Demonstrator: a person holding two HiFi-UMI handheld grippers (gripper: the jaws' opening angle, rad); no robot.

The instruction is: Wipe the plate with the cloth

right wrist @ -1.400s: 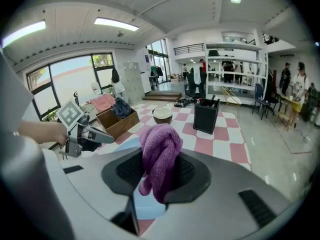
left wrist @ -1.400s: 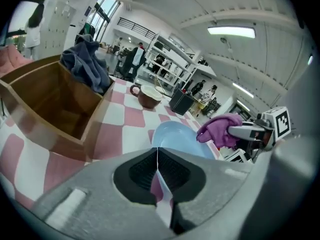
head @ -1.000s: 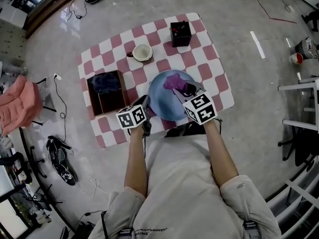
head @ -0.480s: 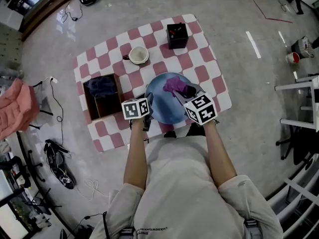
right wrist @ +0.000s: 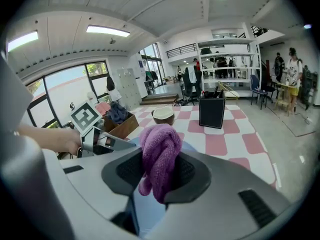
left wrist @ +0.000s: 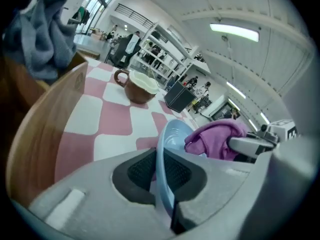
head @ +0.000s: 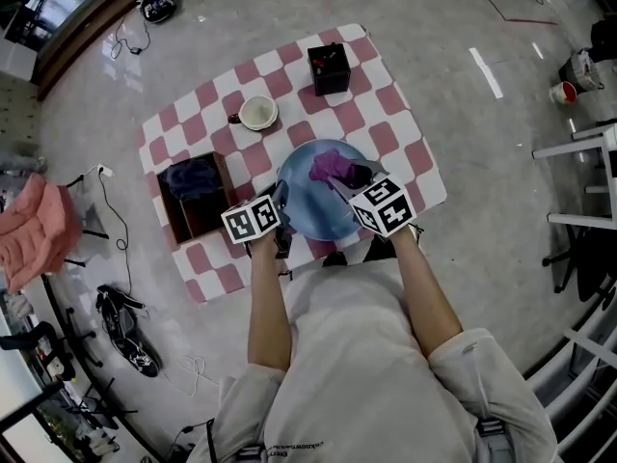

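A light blue plate (head: 313, 208) is held above the checkered mat, its left rim (left wrist: 164, 170) pinched in my left gripper (head: 280, 201), which is shut on it. My right gripper (head: 349, 177) is shut on a purple cloth (head: 330, 166) that rests against the plate's upper right face. In the right gripper view the cloth (right wrist: 159, 156) bunches between the pads with the plate (right wrist: 145, 209) just below it. The left gripper view shows the cloth (left wrist: 217, 139) behind the plate's edge.
On the pink-and-white checkered mat (head: 390, 128) stand a brown cup (head: 256, 113), a black box (head: 329, 68) and a wooden box (head: 198, 201) holding a dark grey cloth. Cables and shoes (head: 125, 326) lie on the floor at left.
Both grippers with plate and cloth have stayed nearly still relative to each other; the view has shifted slightly, and the cloth sits a little higher on the plate.
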